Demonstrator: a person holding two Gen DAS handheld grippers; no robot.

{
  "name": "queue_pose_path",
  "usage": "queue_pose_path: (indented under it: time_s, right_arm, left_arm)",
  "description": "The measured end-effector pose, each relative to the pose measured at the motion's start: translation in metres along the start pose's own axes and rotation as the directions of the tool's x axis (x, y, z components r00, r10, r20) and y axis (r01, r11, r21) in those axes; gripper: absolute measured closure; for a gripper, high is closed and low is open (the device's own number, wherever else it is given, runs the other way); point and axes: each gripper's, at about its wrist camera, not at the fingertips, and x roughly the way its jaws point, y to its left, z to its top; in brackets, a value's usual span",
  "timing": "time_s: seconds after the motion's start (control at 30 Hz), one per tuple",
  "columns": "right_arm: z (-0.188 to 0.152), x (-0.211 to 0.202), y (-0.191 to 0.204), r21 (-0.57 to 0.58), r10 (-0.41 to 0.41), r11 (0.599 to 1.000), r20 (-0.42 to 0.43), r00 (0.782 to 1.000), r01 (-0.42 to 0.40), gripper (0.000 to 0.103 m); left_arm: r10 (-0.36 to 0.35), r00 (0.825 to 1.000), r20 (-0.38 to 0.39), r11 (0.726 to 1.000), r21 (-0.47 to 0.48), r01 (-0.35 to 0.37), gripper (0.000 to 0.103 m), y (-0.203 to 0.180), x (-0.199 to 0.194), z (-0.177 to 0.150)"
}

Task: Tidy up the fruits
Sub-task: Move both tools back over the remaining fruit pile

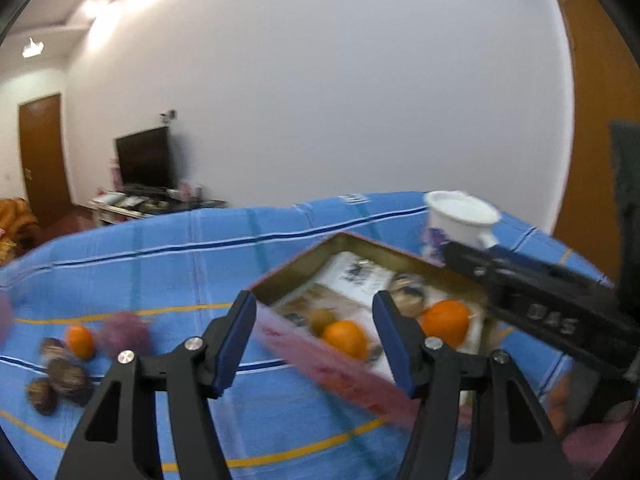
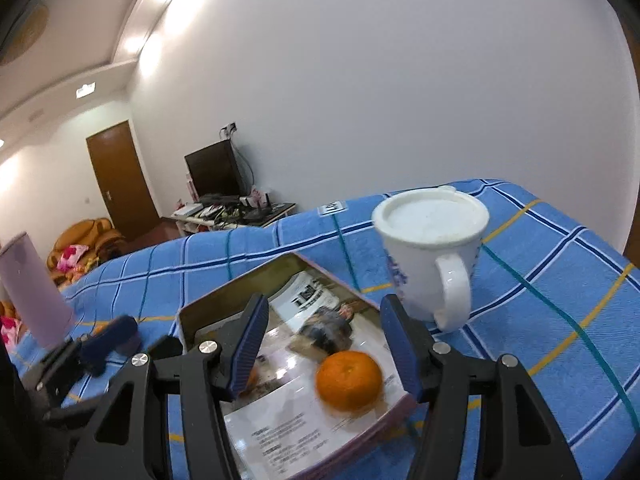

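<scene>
A shallow pink-sided tin box (image 1: 340, 376) lined with paper sits on the blue checked cloth. In the left wrist view it holds two oranges (image 1: 346, 338) (image 1: 446, 322), a small brown fruit (image 1: 322, 320) and a dark fruit (image 1: 408, 290). My left gripper (image 1: 316, 344) is open and empty, above the box's near edge. My right gripper (image 2: 324, 344) is open and empty over the box (image 2: 192, 312), just above an orange (image 2: 348, 380). To the left on the cloth lie an orange (image 1: 80, 342), a purple fruit (image 1: 124, 334) and several dark brown fruits (image 1: 60, 380).
A white mug with a blue pattern (image 2: 430, 248) stands upright just behind the box's right corner. A pale purple cylinder (image 2: 34, 288) stands at the left in the right wrist view. A white wall lies beyond the table's far edge.
</scene>
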Motion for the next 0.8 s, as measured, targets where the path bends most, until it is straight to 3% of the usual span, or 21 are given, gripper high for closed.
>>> queue_pose_path:
  time_s: [0.17, 0.27, 0.43, 0.57, 0.8]
  right_arm:
    - [0.006, -0.003, 0.032, 0.003, 0.067, 0.998, -0.035, 0.997, -0.067, 0.043]
    - [0.008, -0.003, 0.062, -0.008, 0.085, 0.996, -0.027, 0.996, -0.085, 0.043]
    - [-0.009, 0.011, 0.120, -0.018, 0.186, 0.982, -0.067, 0.980, -0.187, 0.043]
    - [-0.021, 0.023, 0.151, -0.028, 0.206, 0.977, -0.096, 0.974, -0.210, 0.043]
    - [-0.028, 0.043, 0.185, -0.036, 0.219, 0.974, -0.135, 0.966, -0.225, 0.043]
  left_arm:
    - [-0.013, 0.999, -0.034, 0.999, -0.040, 0.012, 0.038, 0.037, -0.016, -0.002]
    - [0.060, 0.998, 0.000, 0.998, -0.028, -0.060, 0.032, 0.067, -0.032, -0.005]
    - [0.165, 0.986, 0.000, 0.984, -0.069, -0.165, 0.029, 0.121, -0.044, -0.012]
    - [0.207, 0.978, -0.005, 0.973, -0.099, -0.207, 0.024, 0.162, -0.050, -0.018]
    - [0.266, 0.963, -0.038, 0.959, -0.090, -0.269, 0.020, 0.203, -0.044, -0.024]
